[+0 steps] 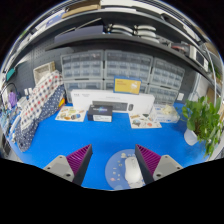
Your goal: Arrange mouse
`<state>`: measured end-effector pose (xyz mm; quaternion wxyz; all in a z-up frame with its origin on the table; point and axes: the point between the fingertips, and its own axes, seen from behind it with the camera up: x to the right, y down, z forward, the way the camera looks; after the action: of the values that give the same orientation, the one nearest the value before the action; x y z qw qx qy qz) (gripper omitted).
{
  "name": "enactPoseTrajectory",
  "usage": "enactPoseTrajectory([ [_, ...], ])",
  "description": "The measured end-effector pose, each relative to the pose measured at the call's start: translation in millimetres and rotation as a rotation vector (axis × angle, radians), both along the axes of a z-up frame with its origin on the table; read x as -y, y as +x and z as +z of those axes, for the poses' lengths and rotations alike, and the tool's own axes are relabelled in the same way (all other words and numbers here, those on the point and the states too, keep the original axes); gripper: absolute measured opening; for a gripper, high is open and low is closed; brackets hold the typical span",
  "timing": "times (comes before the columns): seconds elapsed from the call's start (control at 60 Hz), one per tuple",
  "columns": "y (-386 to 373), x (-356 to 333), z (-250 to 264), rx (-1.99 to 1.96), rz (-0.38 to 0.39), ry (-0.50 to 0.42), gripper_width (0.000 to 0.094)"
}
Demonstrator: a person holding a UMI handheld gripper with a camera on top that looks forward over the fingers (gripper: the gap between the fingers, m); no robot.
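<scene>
My gripper (112, 160) held level and facing forward, two fingers (72, 160) spread wide apart, magenta pads (150, 157) turned inward toward each other, both tips free, pressing on nothing, a clear gap between them

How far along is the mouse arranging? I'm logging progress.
Nothing looks done yet. The pale grey rounded mouse lies on the blue table surface between the open fingers of the hand-held gripper, ungripped. Grasping and placing it remain.

tongs (112, 160) | two pale grey fingers | ridged magenta pads (80, 157) on inner faces | tips tapering to points
</scene>
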<state>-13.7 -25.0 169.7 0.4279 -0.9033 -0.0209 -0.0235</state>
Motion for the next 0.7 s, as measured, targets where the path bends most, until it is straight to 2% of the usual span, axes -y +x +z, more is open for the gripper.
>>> enactPoseTrajectory([
  [0.183, -53.0, 20.4, 30.4, -0.022, 0.008, 0.051, 0.0879],
  [0.7, -148.6, 99.4, 24.1, -0.026, -0.012, 0.041, 0.0874],
])
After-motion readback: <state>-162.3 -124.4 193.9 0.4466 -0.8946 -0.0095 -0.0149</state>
